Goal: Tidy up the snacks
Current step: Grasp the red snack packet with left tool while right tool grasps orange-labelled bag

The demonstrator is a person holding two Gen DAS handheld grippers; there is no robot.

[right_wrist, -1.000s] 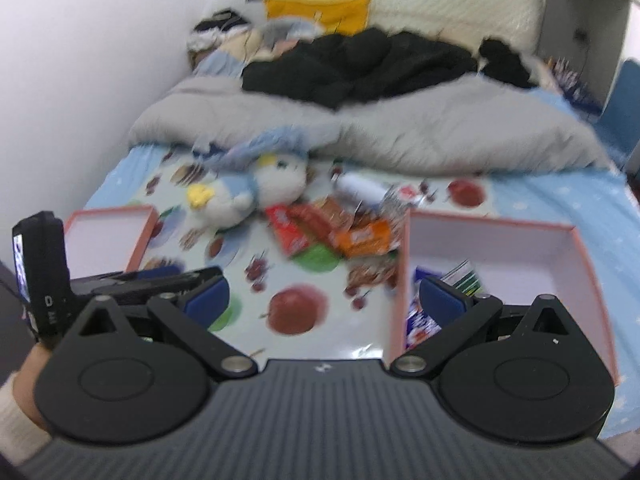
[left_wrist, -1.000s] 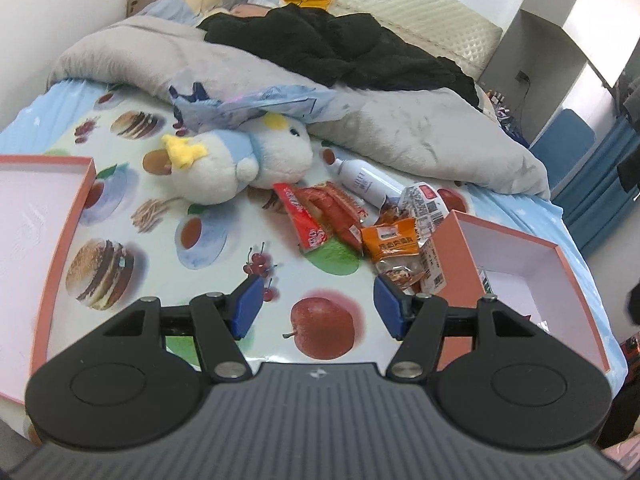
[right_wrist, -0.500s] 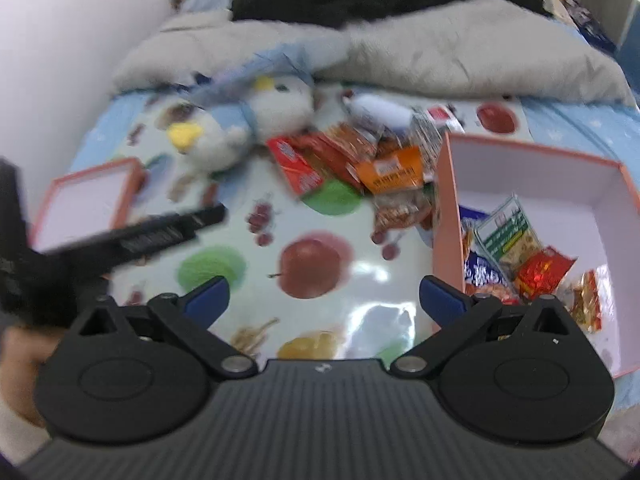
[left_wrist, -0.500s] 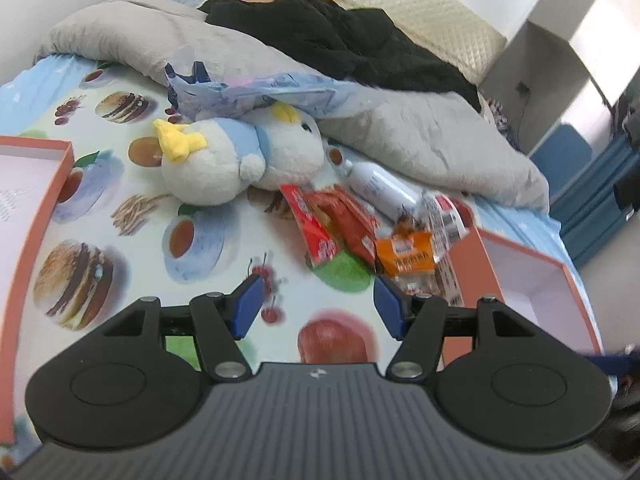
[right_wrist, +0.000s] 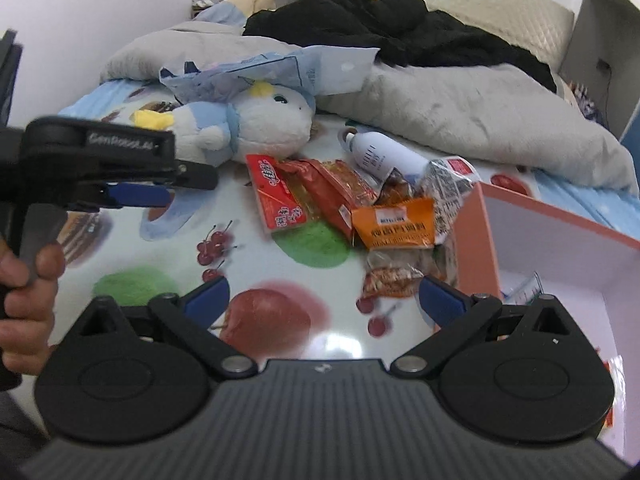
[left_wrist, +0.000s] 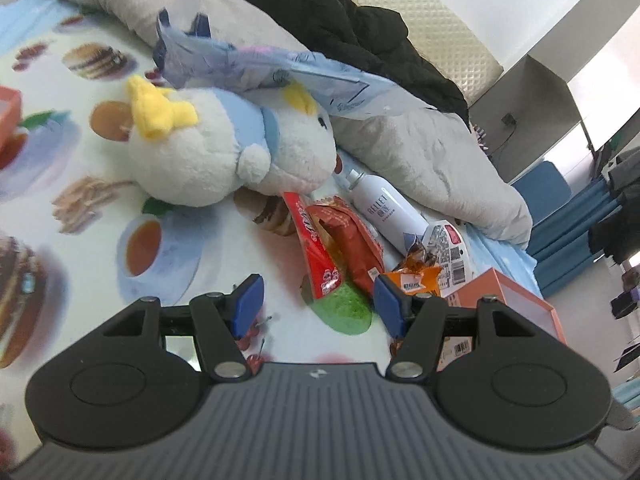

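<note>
1. At the far left of the right wrist view, a hand [right_wrist: 24, 312] holds the left gripper [right_wrist: 160, 184], seen side-on above the printed sheet [right_wrist: 280, 320]. In its own view the blue pads stand apart with nothing between them, so it is released.
2. Behind it lies a plush bird [left_wrist: 224, 148], on its side, with a crumpled blue bag [left_wrist: 260, 64] draped over its head.
3. The right gripper [right_wrist: 324, 296] hangs low over the apple print, its jaws spread wide and empty, released.
4. The snacks sit in a loose pile just right of the plush. A red pack [right_wrist: 276, 196] lies at the pile's left edge, overlapping a darker red pouch [right_wrist: 332, 192].
5. An orange pack [right_wrist: 396, 224] rests on the pouch's right end, and a clear nut pack [right_wrist: 392, 276] lies just below it, near the right gripper's right pad.
6. A white bottle [right_wrist: 380, 156] lies on its side behind the pile, its cap toward the plush. A crinkled white wrapper [right_wrist: 448, 184] touches its base.
7. The orange box [right_wrist: 488, 240] stands open at the right, its wall against the pile. Some packets show inside, mostly hidden by the gripper.
8. A grey duvet [right_wrist: 460, 104] and black clothes [right_wrist: 400, 28] are heaped behind.
</note>
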